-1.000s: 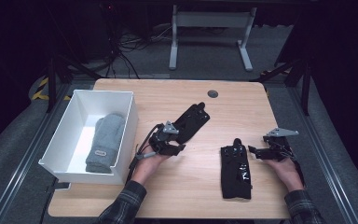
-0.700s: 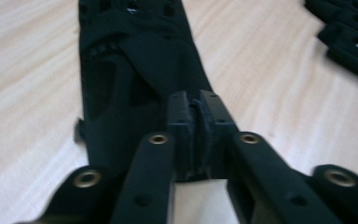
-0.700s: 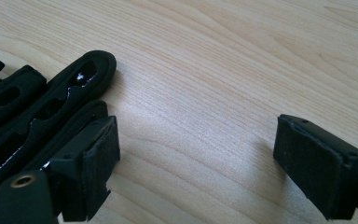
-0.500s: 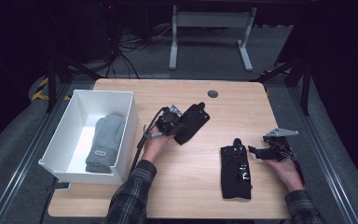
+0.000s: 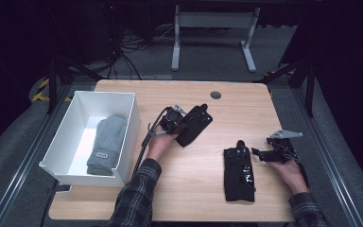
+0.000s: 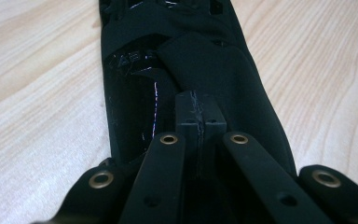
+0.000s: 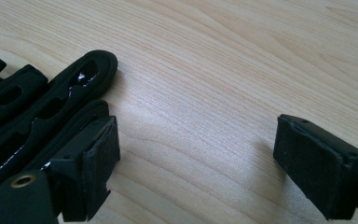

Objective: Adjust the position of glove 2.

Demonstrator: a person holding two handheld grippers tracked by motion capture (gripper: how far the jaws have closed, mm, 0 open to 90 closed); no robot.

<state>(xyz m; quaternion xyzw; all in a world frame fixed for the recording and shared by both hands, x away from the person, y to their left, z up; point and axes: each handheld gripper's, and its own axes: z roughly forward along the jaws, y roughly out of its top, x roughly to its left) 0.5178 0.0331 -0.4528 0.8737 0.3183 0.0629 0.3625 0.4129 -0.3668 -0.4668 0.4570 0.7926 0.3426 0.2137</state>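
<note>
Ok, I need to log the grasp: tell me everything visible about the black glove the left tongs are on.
The black glove lies flat and slantwise mid-table, fingers pointing away toward the far right. It looks like matte padded fabric with layered panels and glossy printed marks. The left tongs are shut on its cuff end. It rests on the wooden table, apart from the other black glove.

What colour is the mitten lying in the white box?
Grey, with a small label near its cuff. The mitten in the white box shows best in the high view.

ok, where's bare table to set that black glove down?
Free: far edge by the grommet, and the near strip between white bin and flat black glove. Crowded: the middle, where the left gripper pinches the other black glove.
</note>
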